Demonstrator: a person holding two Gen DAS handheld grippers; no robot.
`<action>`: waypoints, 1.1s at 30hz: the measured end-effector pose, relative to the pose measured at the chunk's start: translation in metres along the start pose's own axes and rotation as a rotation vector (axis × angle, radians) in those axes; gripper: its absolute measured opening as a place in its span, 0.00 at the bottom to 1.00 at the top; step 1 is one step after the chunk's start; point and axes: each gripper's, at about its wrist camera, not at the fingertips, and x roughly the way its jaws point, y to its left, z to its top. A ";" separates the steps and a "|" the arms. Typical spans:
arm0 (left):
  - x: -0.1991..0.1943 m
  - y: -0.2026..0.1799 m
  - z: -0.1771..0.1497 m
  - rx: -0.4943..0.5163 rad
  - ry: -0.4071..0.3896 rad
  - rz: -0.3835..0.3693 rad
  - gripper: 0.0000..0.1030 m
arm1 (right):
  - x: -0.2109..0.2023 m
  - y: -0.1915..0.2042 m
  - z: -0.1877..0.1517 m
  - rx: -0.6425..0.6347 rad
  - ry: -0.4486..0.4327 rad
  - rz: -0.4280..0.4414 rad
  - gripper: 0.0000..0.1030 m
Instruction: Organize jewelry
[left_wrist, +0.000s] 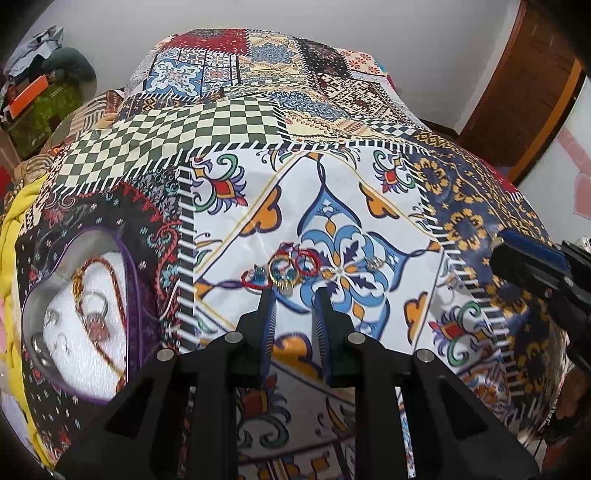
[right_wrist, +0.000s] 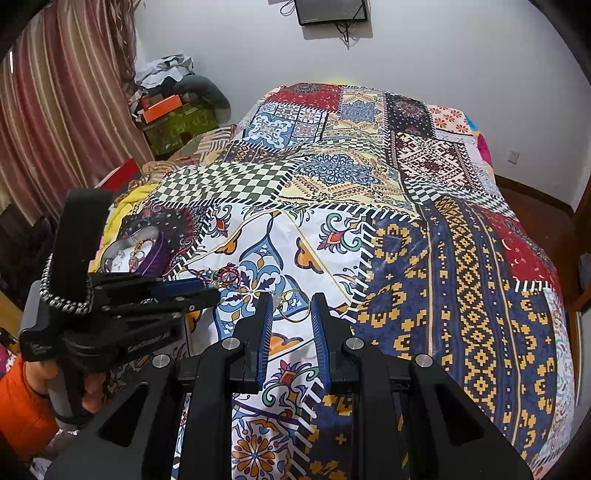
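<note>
A heap of bangles (left_wrist: 286, 271), red thread ones and a gold one, lies on the white-and-blue patch of the bedspread. My left gripper (left_wrist: 293, 295) stands open just short of the heap, with nothing between its fingers. At the left sits a purple heart-shaped box (left_wrist: 136, 295) with white padding, holding rings and a chain. A lone gold bangle (right_wrist: 293, 306) lies on the cloth and shows between the spread fingers of my open right gripper (right_wrist: 291, 301). The same heap (right_wrist: 225, 275), box (right_wrist: 155, 258) and left gripper (right_wrist: 201, 290) appear in the right wrist view.
A patchwork bedspread (right_wrist: 461, 295) covers the whole bed. A hand with an orange sleeve (right_wrist: 22, 402) holds the left gripper. A yellow blanket (left_wrist: 14, 229) lies past the box, curtains (right_wrist: 55, 122) hang left, and piled boxes and clothes (right_wrist: 173, 110) stand by the wall.
</note>
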 end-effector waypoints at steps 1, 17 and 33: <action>0.002 0.000 0.002 0.001 0.001 0.006 0.18 | 0.001 -0.001 0.000 0.004 0.002 0.002 0.19; -0.016 0.002 -0.003 0.008 -0.050 0.025 0.05 | 0.000 -0.001 0.000 0.013 0.006 0.006 0.19; -0.104 0.031 -0.004 -0.044 -0.225 0.037 0.05 | -0.017 0.041 0.026 -0.032 -0.073 0.036 0.19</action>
